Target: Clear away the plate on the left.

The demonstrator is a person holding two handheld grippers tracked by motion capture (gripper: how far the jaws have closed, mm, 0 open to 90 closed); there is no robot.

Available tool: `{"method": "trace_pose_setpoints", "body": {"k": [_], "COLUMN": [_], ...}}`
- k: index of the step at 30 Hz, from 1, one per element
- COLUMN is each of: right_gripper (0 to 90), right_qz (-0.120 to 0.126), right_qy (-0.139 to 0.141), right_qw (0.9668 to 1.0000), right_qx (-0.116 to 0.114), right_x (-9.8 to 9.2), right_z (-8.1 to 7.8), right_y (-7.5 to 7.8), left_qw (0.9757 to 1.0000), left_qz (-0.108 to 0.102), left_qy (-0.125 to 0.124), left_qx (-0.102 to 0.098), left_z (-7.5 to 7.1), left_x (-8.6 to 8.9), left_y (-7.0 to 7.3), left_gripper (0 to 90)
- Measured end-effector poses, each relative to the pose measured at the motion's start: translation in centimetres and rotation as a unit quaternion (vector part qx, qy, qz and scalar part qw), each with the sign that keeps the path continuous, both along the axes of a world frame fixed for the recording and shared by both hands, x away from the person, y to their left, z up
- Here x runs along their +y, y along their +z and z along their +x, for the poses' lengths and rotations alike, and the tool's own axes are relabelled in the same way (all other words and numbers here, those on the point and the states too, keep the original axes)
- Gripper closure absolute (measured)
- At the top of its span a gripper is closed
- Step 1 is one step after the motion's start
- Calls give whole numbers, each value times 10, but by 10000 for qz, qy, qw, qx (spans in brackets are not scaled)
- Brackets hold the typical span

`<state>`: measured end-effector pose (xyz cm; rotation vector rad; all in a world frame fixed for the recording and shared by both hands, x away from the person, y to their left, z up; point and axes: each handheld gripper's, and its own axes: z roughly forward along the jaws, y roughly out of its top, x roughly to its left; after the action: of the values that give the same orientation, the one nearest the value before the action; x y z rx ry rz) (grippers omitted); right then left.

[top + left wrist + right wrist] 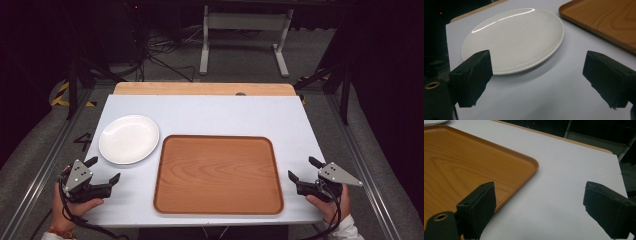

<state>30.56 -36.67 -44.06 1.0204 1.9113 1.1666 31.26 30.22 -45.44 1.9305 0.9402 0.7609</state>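
A white round plate lies on the white table at the left, bare on top. Beside it, in the middle, sits a wooden tray with nothing on it. My left gripper rests open near the table's front left corner, just below the plate; in the left gripper view the plate lies just ahead of its spread jaws, with the tray's corner at upper right. My right gripper stands open at the front right, next to the tray's right edge.
The white tabletop ends in a wooden strip at the back. Metal rails run along both sides of the table. A white frame stand and cables lie on the floor beyond.
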Motion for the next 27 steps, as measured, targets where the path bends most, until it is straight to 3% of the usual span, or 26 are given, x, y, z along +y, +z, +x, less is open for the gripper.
{"method": "trace_pose_setpoints", "body": {"k": [13, 21, 27], "right_gripper": [116, 115, 113], "right_qz": [-6, -90, -78], "right_qy": [4, -45, -105], "right_qw": [10000, 9999, 9999], "right_qx": [54, 17, -7], "right_x": [1, 0, -1], "right_z": [2, -6, -6], "right_y": [-1, 0, 1], "left_qw": [9997, 9990, 9977], "left_qz": [201, 411, 595], "left_qy": [44, -161, -299], "left_qx": [124, 58, 123], "left_z": [6, 10, 13], "left_x": [-3, -9, -15], "left_y": [0, 2, 4], "left_gripper": [76, 61, 73]}}
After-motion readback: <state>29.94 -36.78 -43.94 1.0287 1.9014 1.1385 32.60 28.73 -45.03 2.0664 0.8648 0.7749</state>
